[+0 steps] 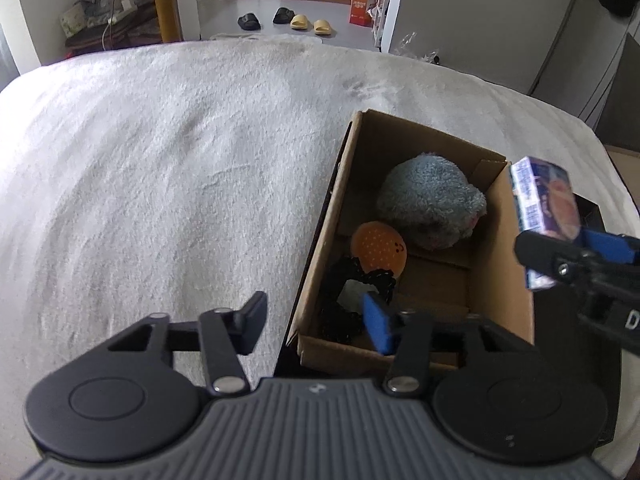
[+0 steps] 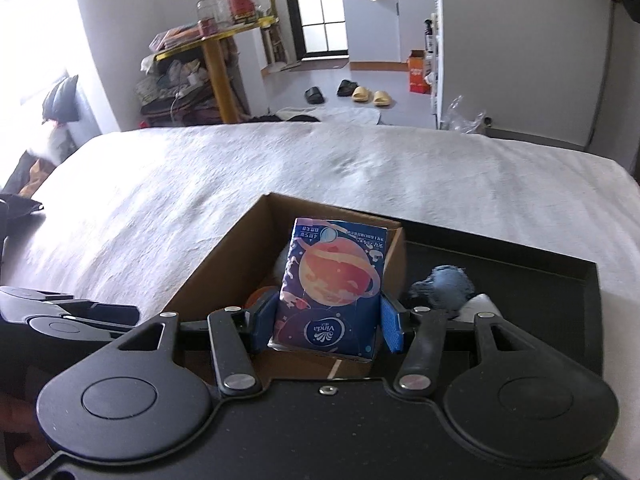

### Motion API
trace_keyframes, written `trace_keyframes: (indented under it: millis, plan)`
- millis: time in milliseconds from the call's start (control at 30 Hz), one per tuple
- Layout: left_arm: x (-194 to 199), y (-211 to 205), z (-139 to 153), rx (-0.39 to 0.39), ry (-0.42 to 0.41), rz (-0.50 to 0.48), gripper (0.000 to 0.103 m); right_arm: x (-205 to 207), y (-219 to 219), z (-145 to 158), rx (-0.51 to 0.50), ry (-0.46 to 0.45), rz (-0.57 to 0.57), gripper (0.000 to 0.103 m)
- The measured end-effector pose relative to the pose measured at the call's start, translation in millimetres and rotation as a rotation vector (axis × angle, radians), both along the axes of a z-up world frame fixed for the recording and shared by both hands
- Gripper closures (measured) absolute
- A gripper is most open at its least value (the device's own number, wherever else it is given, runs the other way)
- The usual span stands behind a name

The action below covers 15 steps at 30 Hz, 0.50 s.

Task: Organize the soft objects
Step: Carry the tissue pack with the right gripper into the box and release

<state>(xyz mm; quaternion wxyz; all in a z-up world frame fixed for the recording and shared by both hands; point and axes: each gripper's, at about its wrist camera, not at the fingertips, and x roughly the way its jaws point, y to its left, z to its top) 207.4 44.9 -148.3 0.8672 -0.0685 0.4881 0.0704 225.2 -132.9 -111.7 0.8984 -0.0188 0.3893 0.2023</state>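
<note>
Right now my right tongs [image 2: 326,318] grip a blue planet-printed tissue pack [image 2: 330,284] above the brown cardboard box [image 1: 320,232]; my left tongs [image 1: 316,320] hang wide and empty. Inside already: grey-blue fluffy plush [image 1: 430,204], orange dotted round toy [image 1: 379,249]. Nearly done, I'd judge.

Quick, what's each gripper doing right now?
Left gripper: open, holding nothing, by the brown cardboard box.
Right gripper: closed on the blue planet-print tissue pack.

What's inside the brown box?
Inside the cardboard box are a fluffy grey-blue plush, an orange dotted round toy with a little face, and a black rope-like thing. The left gripper hides part of the near end.
</note>
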Motion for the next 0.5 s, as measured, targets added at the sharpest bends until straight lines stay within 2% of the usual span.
trace_keyframes:
  millis: [100, 200, 300, 500]
  plan:
    - [0, 5, -5, -0.023, 0.012, 0.006, 0.078, 1, 10, -5, -0.010, 0.017, 0.018, 0.051]
    - [2, 8, -11, -0.063, 0.037, 0.011, 0.088, -1, 18, -7, -0.017, 0.030, 0.025, 0.051]
    - [0, 9, -10, -0.048, 0.025, 0.024, 0.089, -1, 22, -8, -0.022, 0.040, 0.028, 0.051]
    - [-2, 12, -10, -0.066, 0.016, 0.026, 0.093, -1, 27, -8, -0.014, 0.061, 0.030, 0.051]
